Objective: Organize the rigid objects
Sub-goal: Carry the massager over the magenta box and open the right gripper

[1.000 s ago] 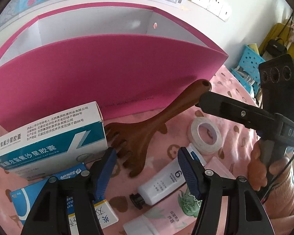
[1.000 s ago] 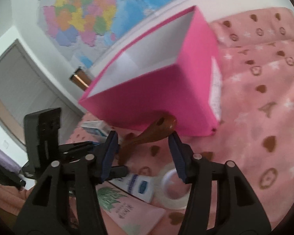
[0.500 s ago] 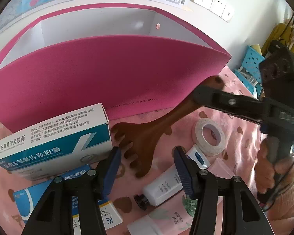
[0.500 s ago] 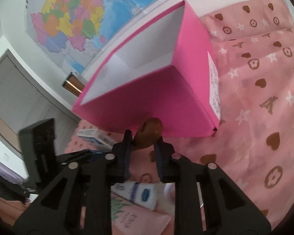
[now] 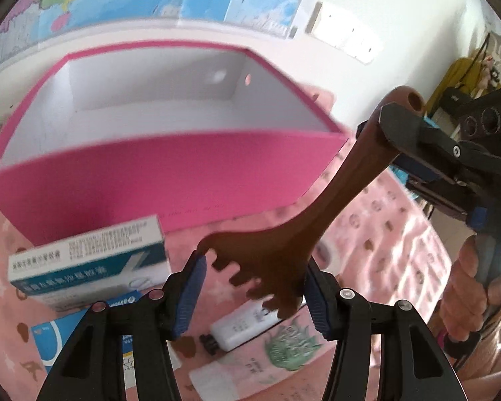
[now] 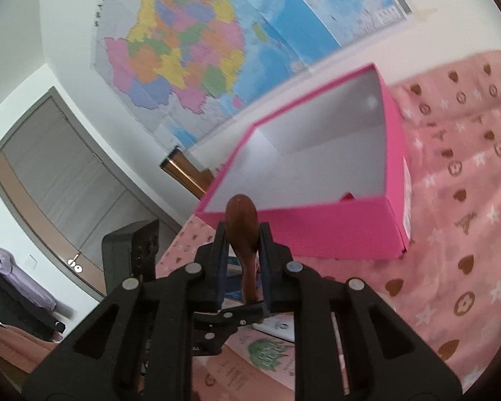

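A brown wooden scratcher [image 5: 284,234] with a toothed head hangs tilted above the pink cloth, in front of the open pink box [image 5: 170,180]. My left gripper [image 5: 252,267] is shut on its toothed head, the blue pads against both sides. In the left wrist view my right gripper [image 5: 400,127] clamps the upper end of the handle. In the right wrist view my right gripper [image 6: 242,234] is shut on the rounded handle end [image 6: 241,214], just before the near wall of the pink box [image 6: 317,227]. The box is white inside, with a small red thing [image 6: 347,196] in its near corner.
On the cloth under the scratcher lie a teal and white medicine box [image 5: 90,264], a blue box [image 5: 60,337], a white tube [image 5: 240,327], a pink and green packet [image 5: 284,351] and a partly hidden tape roll [image 5: 324,250]. A person's hand [image 5: 467,294] holds the right gripper.
My right gripper has shut on the handle end. Both grippers have risen with the scratcher, which has left the cloth. The inside of the box now shows more.
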The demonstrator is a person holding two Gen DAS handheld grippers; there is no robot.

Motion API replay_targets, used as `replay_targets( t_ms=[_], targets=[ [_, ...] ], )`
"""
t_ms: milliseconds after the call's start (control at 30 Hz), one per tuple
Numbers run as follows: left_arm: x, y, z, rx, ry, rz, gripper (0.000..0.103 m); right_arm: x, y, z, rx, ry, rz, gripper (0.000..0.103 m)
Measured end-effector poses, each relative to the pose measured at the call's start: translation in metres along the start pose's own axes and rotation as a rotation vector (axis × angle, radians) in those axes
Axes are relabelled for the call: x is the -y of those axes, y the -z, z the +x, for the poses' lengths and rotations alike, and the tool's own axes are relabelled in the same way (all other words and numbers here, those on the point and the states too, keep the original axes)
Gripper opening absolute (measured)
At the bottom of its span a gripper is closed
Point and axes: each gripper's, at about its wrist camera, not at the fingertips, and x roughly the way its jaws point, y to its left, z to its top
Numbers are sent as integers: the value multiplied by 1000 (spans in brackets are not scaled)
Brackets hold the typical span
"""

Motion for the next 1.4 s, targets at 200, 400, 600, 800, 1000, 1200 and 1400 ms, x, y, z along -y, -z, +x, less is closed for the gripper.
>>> replay_targets(
  t_ms=[200, 400, 600, 800, 1000, 1200, 1400],
  targets=[
    [2, -28, -25, 82, -9, 23, 49, -15, -23, -7, 49, -27, -32, 19],
    [7, -59, -34, 127, -68, 70, 49, -13, -50, -6, 97, -25, -40, 19],
    [1, -83, -21, 108, -105, 96, 49, 10, -68, 5, 112, -35, 27, 19],
    [-11, -93, 1, 56, -138, 97, 49, 31, -73, 23, 98, -12, 80, 19],
    [-18, -96, 14, 25, -148, 89, 49, 49, -72, 36, 71, 27, 124, 22],
    [-21, -94, 26, -12, -170, 97, 51, 63, -64, 45, 26, 128, 135, 29],
    [-24, -92, 26, -10, -183, 95, 59, 55, -61, 40, 25, 288, 64, 38]
  ],
)
